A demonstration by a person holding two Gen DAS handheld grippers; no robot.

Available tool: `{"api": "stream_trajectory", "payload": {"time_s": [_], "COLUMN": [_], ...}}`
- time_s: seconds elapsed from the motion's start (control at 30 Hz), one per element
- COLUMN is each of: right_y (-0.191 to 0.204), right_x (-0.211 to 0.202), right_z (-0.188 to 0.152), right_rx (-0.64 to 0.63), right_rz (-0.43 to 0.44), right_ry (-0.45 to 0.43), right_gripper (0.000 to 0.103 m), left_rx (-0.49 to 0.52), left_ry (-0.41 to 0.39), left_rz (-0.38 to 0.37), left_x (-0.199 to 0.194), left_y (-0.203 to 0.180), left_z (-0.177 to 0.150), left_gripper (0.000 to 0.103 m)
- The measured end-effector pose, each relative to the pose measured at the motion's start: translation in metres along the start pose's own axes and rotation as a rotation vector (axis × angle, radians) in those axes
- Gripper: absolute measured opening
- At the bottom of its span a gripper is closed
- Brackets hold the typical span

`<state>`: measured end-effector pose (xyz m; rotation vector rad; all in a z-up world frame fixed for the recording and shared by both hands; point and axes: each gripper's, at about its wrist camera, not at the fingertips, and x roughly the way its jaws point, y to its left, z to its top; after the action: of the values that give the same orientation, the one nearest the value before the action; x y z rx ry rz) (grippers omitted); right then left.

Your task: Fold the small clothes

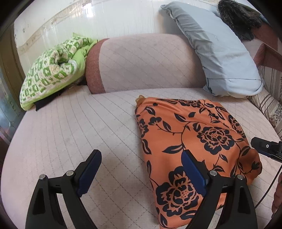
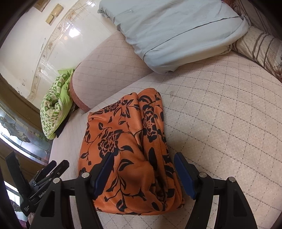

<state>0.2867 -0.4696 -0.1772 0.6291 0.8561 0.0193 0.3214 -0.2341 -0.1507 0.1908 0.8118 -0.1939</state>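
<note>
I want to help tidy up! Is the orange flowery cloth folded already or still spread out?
Folded. The orange flowery cloth lies on the couch seat as a compact bundle, with layered edges stacked along one side.

a quilted pinkish bed was backed by a padded bolster and a glossy white wall. a pale blue pillow and a green patterned blanket were laid alongside.

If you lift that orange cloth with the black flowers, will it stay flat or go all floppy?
The folded orange cloth with black flowers would probably go floppy: its layers already sag in soft rolls and creases. Lifted by one edge, the fold would likely fall open. It looks thin and smooth, so it is probably light and may slide on the quilted pink sofa seat.
</note>
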Motion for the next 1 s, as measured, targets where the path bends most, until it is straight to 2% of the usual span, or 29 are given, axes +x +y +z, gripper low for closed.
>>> {"api": "stream_trajectory", "payload": {"time_s": [0.3, 1.0], "right_y": [-0.001, -0.002], "right_x": [-0.001, 0.007], "right_z": [0.0, -0.002], "right_rx": [0.002, -0.001], "right_rz": [0.004, 0.008], "right_ry": [-0.003, 0.007], "right_gripper": [0.073, 0.073], "left_rx": [0.03, 0.03], "left_ry": [-0.055, -0.033], "left_rz": [0.004, 0.003], "left_x": [-0.015, -0.003], "left_y": [-0.011, -0.013], "left_z": [0.005, 0.003], "left_gripper": [0.092, 0.092]}}
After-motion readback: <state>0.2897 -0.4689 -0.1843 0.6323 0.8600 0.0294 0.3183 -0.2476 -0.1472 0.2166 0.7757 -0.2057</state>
